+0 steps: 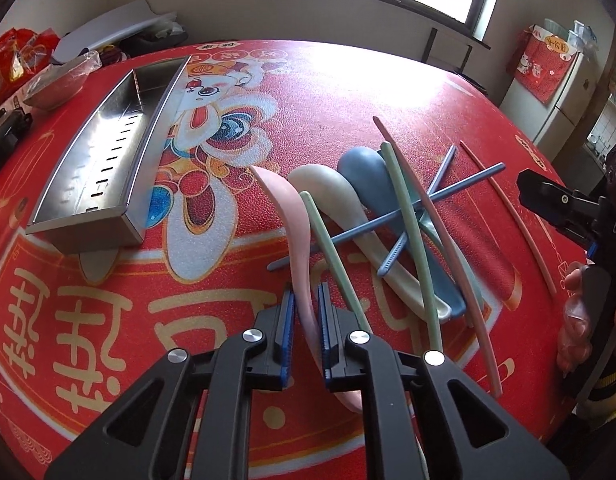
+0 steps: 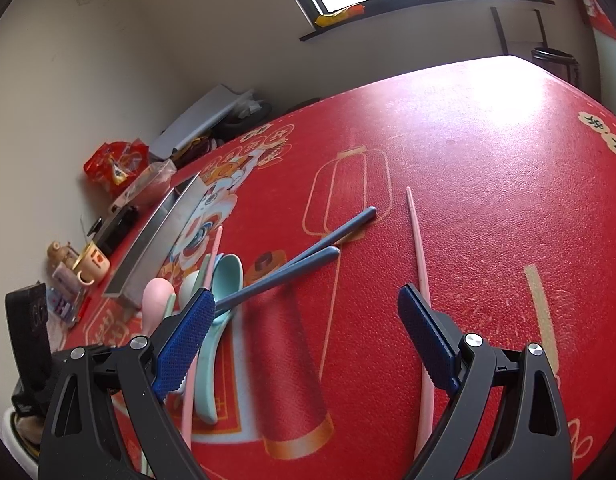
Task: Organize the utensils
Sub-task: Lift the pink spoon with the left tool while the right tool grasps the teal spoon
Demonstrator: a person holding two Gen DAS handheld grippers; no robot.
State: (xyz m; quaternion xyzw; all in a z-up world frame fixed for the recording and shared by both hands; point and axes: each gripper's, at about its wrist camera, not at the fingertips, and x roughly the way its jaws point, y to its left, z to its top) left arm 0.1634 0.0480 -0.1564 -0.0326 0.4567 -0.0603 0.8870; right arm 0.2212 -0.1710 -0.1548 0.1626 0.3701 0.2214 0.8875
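Observation:
My left gripper (image 1: 306,300) is shut on the handle of a pink spoon (image 1: 276,196), whose bowl points away across the red tablecloth. Beside it lie a cream spoon (image 1: 320,184) and a blue spoon (image 1: 360,168), crossed by green chopsticks (image 1: 404,200), blue chopsticks (image 1: 460,186) and a pink chopstick (image 1: 448,240). A long steel tray (image 1: 108,152) sits empty to the left. My right gripper (image 2: 308,294) hovers open over the cloth, with a lone pink chopstick (image 2: 420,256) under its right finger and the blue chopsticks (image 2: 308,256) ahead.
Red snack bags (image 1: 16,60) and a plastic-wrapped bowl (image 1: 56,84) crowd the far left edge, with a mug (image 2: 94,264) and small clutter beside the tray. A person's hand (image 1: 576,320) holds the right gripper at the table's right edge. A fridge (image 1: 564,92) stands beyond.

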